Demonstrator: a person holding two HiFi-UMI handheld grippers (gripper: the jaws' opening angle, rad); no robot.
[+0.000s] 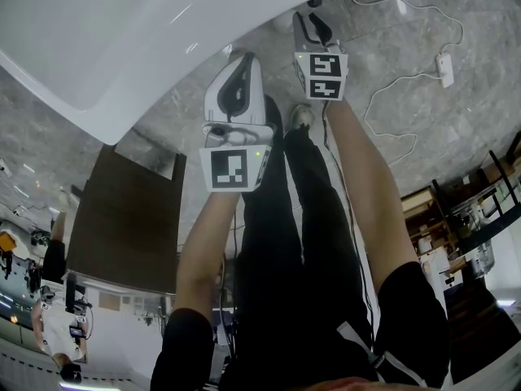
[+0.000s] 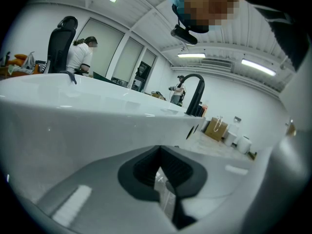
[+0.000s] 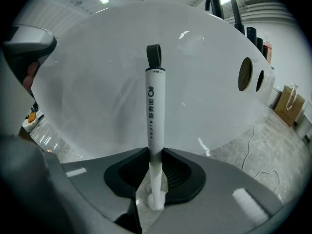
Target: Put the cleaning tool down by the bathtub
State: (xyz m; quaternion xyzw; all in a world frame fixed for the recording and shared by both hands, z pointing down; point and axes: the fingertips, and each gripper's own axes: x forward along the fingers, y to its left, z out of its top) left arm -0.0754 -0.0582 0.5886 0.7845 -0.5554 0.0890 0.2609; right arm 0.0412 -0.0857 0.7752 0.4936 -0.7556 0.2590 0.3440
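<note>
Clamps the right gripper [image 3: 155,179] on the slim white plastic handle of the cleaning tool [image 3: 155,111], dark ribbed pads pressed to either side of it. Points that handle, black hanging loop [image 3: 154,56] foremost, at the outer wall of the glossy white bathtub [image 3: 87,96]; not set down, contact with the bathtub unclear. Holds the left gripper [image 2: 163,182] near the same wall, jaws a narrow slit apart with nothing between them. Stands close by the bathtub in black trousers [image 1: 285,243] and a grey shoe [image 1: 301,117], on grey marbled stone floor [image 1: 456,23]. Further along the bathtub wall, two dark oval openings [image 3: 245,73]; on its far rim, a black curved tap [image 2: 196,92]. Beside the bathtub, a dark brown flat-topped cabinet [image 1: 122,218]; out from the bathtub on the floor, a white cable with a plug block [image 1: 444,68]. Beyond the bathtub's end, a brown paper bag [image 3: 287,108]; past its far rim, a black office chair [image 2: 61,40] and a seated person in a white top [image 2: 80,56].
</note>
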